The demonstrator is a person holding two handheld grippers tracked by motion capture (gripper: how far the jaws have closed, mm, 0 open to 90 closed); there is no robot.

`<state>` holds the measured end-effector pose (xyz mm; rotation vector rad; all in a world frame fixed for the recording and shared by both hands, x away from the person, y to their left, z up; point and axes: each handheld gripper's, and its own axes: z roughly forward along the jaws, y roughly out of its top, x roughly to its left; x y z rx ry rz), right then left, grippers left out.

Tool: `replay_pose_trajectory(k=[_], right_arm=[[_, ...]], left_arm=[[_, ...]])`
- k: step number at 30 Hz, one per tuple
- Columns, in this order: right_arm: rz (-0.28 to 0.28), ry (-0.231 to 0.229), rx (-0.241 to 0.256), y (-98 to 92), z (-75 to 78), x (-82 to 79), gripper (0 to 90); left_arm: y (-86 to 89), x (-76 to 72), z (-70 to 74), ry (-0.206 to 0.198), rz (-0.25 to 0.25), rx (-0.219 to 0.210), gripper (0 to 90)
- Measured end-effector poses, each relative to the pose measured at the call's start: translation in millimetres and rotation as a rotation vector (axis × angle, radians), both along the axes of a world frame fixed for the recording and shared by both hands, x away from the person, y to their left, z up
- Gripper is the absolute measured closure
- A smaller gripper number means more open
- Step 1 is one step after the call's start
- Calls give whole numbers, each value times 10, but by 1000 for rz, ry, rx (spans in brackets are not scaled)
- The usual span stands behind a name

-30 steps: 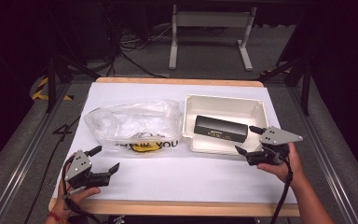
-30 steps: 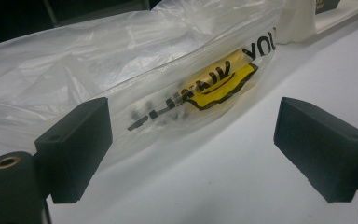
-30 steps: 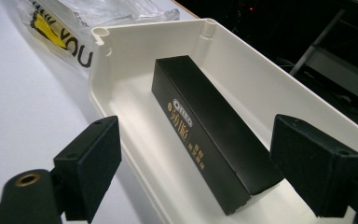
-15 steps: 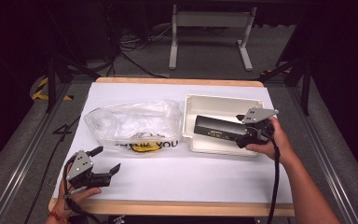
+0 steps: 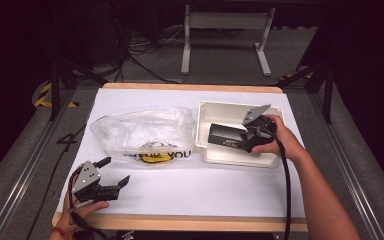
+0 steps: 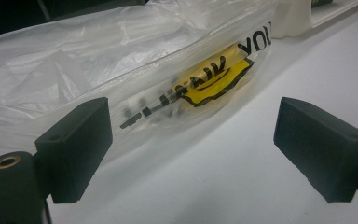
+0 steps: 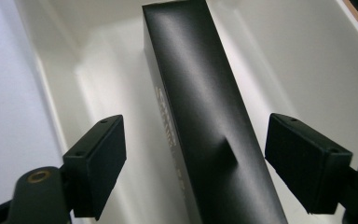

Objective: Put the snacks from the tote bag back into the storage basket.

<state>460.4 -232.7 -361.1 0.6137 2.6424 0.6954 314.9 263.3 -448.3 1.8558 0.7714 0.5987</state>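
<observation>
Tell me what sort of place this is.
Probably a lab or workshop set up for recording, not a home: a paper-covered table on a dark floor with loose cables, a bare metal stand behind, and black-and-yellow hazard tape at the left.

Tray (image 5: 230,159): your off-white one.
Box (image 7: 200,116): matte black, faint pale lettering along 1 edge.
Bag (image 6: 121,60): clear, black letters, yellow patch.
Table cover (image 5: 205,190): white.
Your gripper pads (image 6: 74,147): black.

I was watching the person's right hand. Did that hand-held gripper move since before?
Yes. The right hand-held gripper moved from beside the white tray's right end leftward and away from the person, over the black box inside it.
</observation>
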Motion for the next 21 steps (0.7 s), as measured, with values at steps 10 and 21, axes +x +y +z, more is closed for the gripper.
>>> replay_pose_trajectory(k=[10,21], right_arm=[[20,52,-86,124,-54,209,270],[51,135,-182,214,-191,352,312]], left_arm=[[1,-7,-4,1,-3,6,126],[2,-11,-9,4,-4,6,128]])
